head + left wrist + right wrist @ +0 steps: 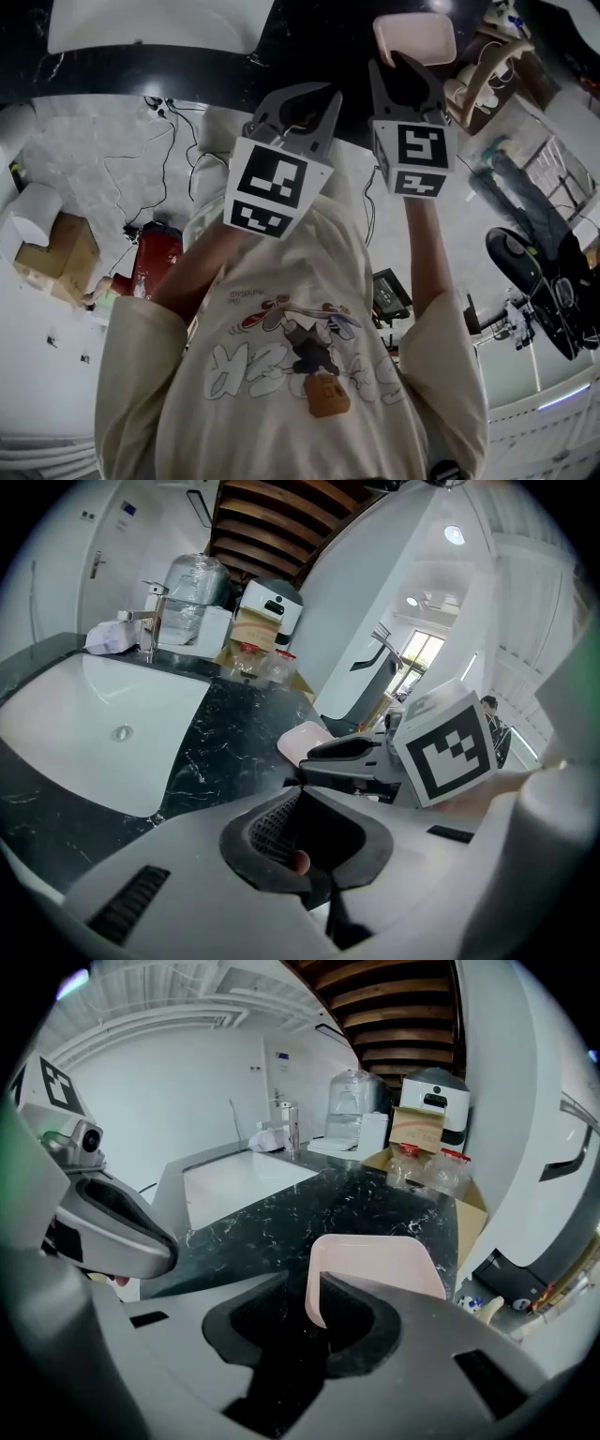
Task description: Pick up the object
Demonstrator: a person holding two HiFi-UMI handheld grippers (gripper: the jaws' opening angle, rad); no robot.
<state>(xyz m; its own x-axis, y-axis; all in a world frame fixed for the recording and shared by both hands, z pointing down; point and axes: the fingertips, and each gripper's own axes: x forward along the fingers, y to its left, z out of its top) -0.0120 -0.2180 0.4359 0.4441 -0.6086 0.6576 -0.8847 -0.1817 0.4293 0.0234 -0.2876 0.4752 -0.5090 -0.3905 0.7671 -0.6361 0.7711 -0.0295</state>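
pink tray (375,1265) flat on black marble counter (281,1213), right of sink (94,724). right gripper (298,1279) fingers slightly spread, tray's near rim in gap, not clamped. left gripper (300,789) fingers pressed together, empty, held above counter.

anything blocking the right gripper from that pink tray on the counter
Nothing visible. The right hand-held gripper is already at the pink tray, jaws apart with the tray's near edge in the gap. Only bare dark counter lies around it.
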